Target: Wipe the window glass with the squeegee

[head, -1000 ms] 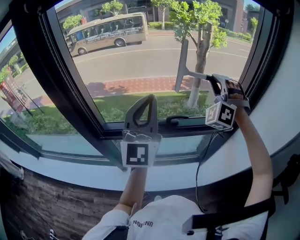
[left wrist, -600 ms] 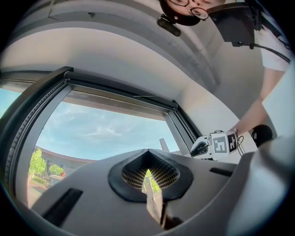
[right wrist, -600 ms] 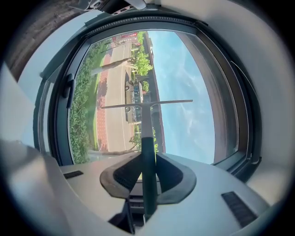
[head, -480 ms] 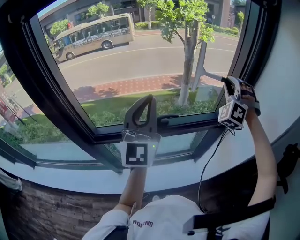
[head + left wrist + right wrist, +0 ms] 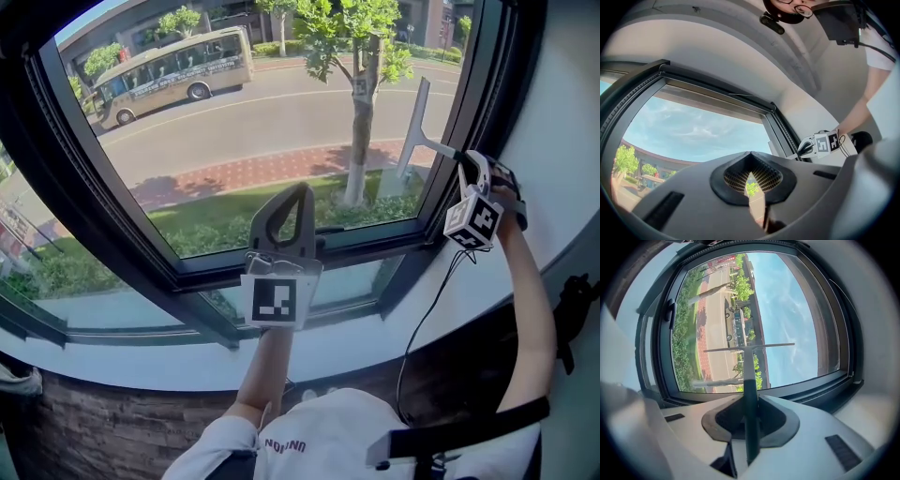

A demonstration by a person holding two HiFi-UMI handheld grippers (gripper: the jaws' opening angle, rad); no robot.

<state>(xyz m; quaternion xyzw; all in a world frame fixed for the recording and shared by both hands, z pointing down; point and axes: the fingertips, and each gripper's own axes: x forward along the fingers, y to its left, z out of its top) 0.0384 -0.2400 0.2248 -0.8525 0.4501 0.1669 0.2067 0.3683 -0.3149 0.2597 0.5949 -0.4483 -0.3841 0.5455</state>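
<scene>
While the right gripper [image 5: 462, 159] has its two jaws closed on the dark handle [image 5: 750, 404] of the one squeegee [image 5: 419, 112], the left gripper [image 5: 300, 199] stands upright in front of the lower window frame [image 5: 187, 272]; its jaws are pressed together with nothing in them, and the left gripper view shows only a thin slit between them; so there are two grippers, one tool, and one large pane of window glass [image 5: 244, 159], with at least two narrow panes [image 5: 347, 281] under it. In the head view the pale blade [image 5: 750, 348] of the squeegee is nearly upright, a little tilted, at the right part of the large pane and just beside the right frame post [image 5: 469, 75]; in the right gripper view it lies across the end of the handle like a T; whether its edge touches the glass cannot be told. A wide stretch of glass lies between the blade and the left side of the frame; the white sill [image 5: 450, 309] runs below both grippers. Outside are one bus [image 5: 169, 75] on the road and one tree [image 5: 359, 141] close to the window.
</scene>
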